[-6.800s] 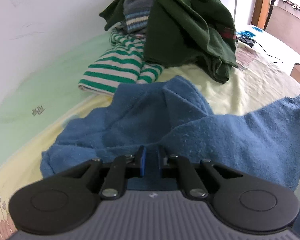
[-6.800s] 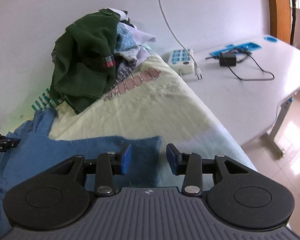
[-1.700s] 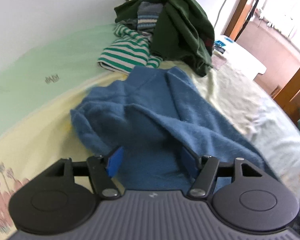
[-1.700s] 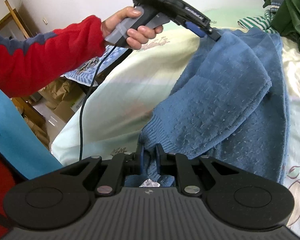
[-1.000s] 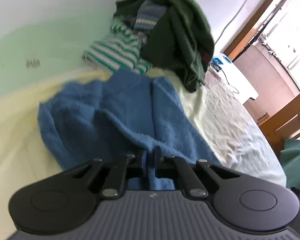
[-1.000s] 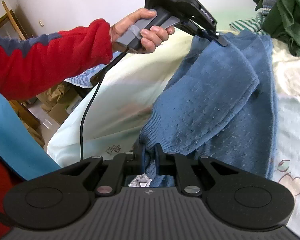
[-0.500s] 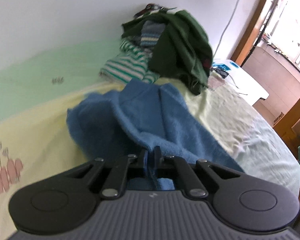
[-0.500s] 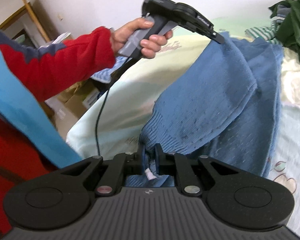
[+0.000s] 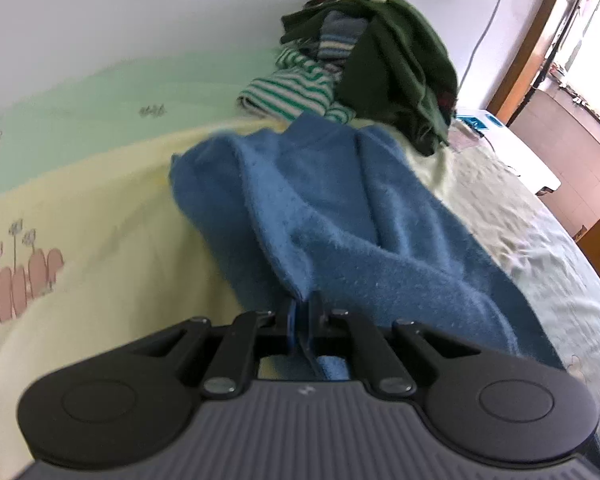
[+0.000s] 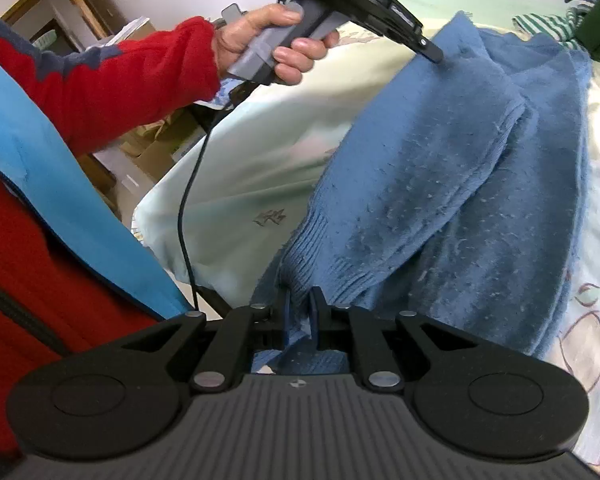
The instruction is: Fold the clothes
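Note:
A blue knitted sweater (image 9: 340, 208) lies stretched along the bed, lifted at two places. My left gripper (image 9: 302, 308) is shut on a fold of its edge. In the right wrist view the same left gripper (image 10: 434, 54) pinches the sweater (image 10: 460, 168) at a raised far corner, held by a hand (image 10: 268, 40) in a red sleeve. My right gripper (image 10: 300, 304) is shut on the ribbed hem at the near end. The cloth sags between the two grips.
A heap of unfolded clothes, dark green (image 9: 396, 64) over green-and-white stripes (image 9: 292, 92), sits at the far end of the bed against the wall. A white table (image 9: 512, 152) stands beyond the bed (image 9: 100, 208) on the right. A black cable (image 10: 188, 200) hangs from the left gripper.
The left gripper has carried its sweater edge sideways across the bed, spreading the cloth further from the right grip. The right gripper has stayed put, holding the hem.

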`<act>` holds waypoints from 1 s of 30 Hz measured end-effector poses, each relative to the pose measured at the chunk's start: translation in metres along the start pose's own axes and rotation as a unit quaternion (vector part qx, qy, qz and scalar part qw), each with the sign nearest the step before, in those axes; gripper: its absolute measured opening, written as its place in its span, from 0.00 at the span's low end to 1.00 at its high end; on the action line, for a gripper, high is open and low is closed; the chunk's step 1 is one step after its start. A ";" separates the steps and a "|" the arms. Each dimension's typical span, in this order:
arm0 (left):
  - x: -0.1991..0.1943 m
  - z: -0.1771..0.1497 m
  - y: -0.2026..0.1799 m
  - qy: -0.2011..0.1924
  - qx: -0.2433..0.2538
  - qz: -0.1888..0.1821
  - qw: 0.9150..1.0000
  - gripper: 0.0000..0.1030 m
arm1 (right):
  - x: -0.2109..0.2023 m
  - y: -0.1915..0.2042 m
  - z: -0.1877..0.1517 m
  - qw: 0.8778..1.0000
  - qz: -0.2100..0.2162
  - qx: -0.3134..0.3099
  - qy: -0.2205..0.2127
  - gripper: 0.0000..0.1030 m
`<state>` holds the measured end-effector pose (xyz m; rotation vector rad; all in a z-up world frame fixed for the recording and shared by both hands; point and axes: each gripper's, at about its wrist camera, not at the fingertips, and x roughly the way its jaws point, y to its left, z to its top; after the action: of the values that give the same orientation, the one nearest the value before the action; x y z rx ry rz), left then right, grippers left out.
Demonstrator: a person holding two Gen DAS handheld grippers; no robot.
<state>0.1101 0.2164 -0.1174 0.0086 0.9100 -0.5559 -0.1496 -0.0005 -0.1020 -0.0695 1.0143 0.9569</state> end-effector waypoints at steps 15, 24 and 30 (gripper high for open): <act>0.010 -0.010 0.003 0.003 -0.011 -0.012 1.000 0.01 | 0.004 0.024 0.009 0.997 -0.024 -0.059 0.039 0.10; 0.004 -0.012 0.001 -0.009 -0.007 -0.021 1.000 0.02 | 0.022 0.029 0.004 0.988 -0.050 -0.089 0.118 0.12; -0.012 -0.014 -0.009 -0.017 0.022 -0.028 0.999 0.19 | -0.023 0.006 0.020 0.999 -0.041 -0.017 0.021 0.17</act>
<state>0.0901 0.2176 -0.1151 0.0124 0.8664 -0.6265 -0.1446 -0.0022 -0.0718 -0.1584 1.0261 0.9004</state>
